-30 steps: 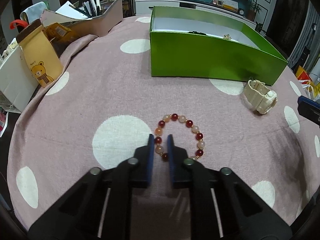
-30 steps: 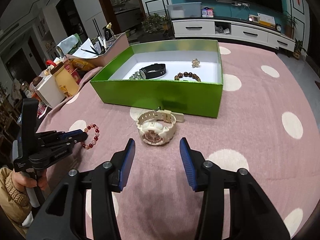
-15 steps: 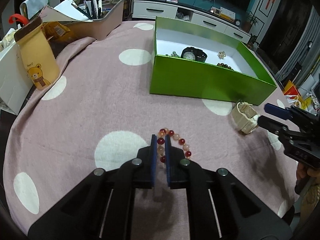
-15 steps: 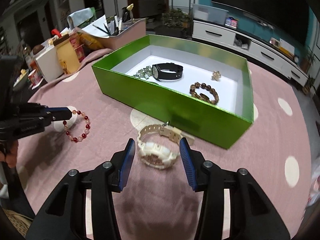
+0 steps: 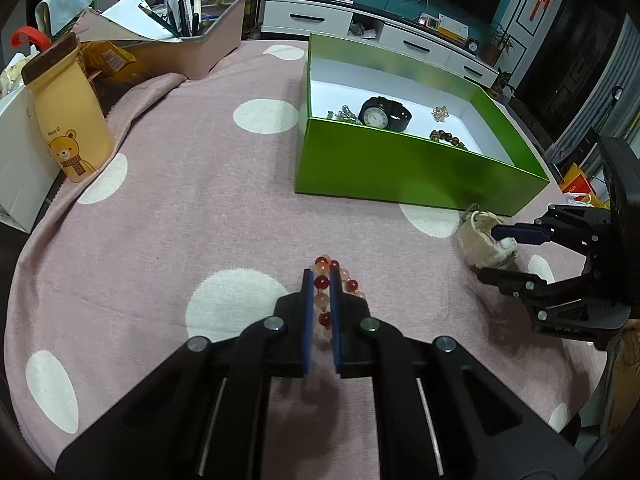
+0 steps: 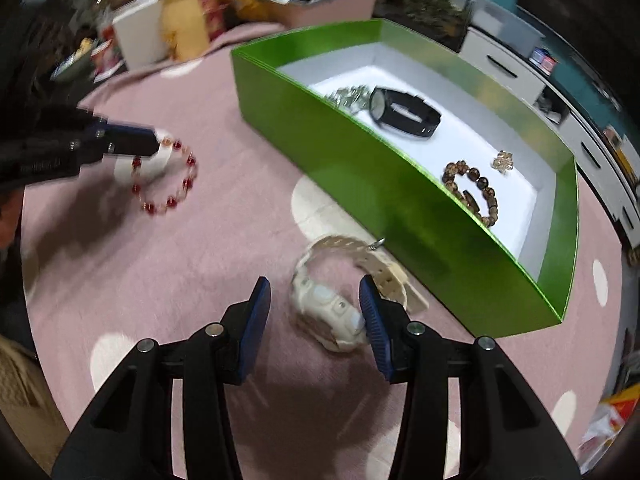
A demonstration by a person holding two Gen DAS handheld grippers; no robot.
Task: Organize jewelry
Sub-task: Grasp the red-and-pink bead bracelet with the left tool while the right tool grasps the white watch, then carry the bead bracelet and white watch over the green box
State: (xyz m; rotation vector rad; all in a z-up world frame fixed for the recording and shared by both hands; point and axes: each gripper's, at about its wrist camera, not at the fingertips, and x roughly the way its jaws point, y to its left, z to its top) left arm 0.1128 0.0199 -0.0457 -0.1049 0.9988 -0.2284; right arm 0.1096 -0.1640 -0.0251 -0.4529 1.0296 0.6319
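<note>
My left gripper [image 5: 322,276] is shut on a bracelet of red and pale beads [image 5: 322,282], which hangs from it just above the pink spotted cloth [image 5: 180,208]. The right wrist view shows that left gripper [image 6: 154,144] at the left with the bead bracelet [image 6: 168,188] looping below its tips. My right gripper [image 6: 314,292] is open and points down over a cream watch [image 6: 324,312] lying in front of the green box [image 6: 360,160]. The watch body sits between the fingers, close to the right one. In the left wrist view the right gripper [image 5: 488,254] straddles the cream watch [image 5: 478,240].
The green box [image 5: 400,168] holds a black watch [image 6: 404,114], a brown bead bracelet [image 6: 476,192], a small gold piece [image 6: 503,160] and a silvery chain [image 6: 348,94]. A bear-printed pouch [image 5: 68,120], a white box [image 5: 16,152] and a pen organizer [image 5: 200,40] crowd the far left.
The left gripper has raised the bead bracelet off the cloth. The right gripper has rolled and come down over the cream watch, which now lies between its fingers.
</note>
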